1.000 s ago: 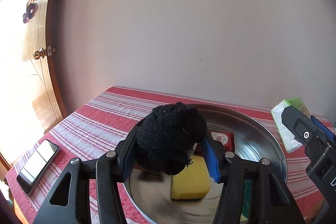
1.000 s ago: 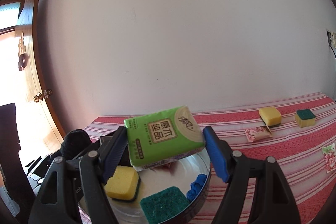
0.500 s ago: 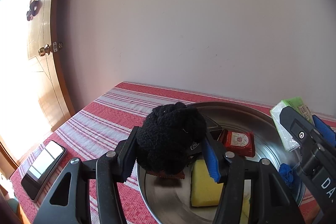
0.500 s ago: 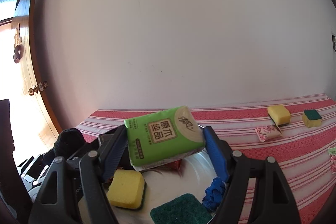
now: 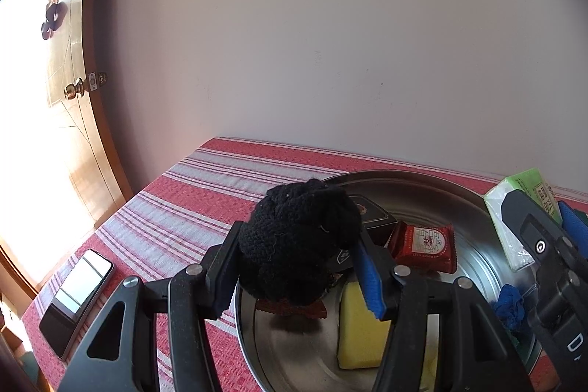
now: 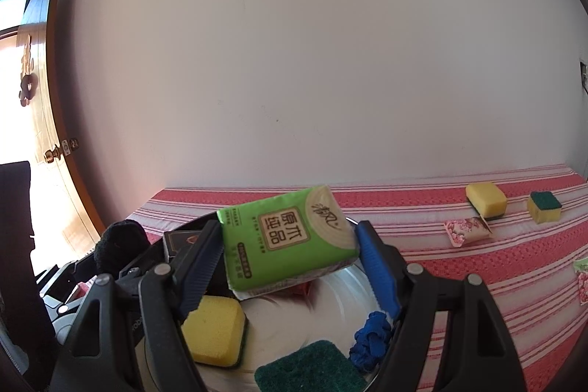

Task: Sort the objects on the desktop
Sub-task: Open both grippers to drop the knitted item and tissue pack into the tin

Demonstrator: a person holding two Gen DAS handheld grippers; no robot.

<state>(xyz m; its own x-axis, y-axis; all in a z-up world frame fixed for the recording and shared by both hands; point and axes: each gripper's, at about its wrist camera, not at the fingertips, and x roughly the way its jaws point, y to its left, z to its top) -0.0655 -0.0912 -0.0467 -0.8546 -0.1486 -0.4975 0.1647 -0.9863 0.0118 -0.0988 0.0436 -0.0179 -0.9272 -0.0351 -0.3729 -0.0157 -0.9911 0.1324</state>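
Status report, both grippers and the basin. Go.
Left gripper shut on black knit ball, over metal basin. Right gripper shut on green tissue pack, also above basin. Basin crowded: sponges, red packet.

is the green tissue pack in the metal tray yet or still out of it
Out. The green tissue pack is clamped in the right gripper, tilted, above the metal tray, not resting among the sponges there.
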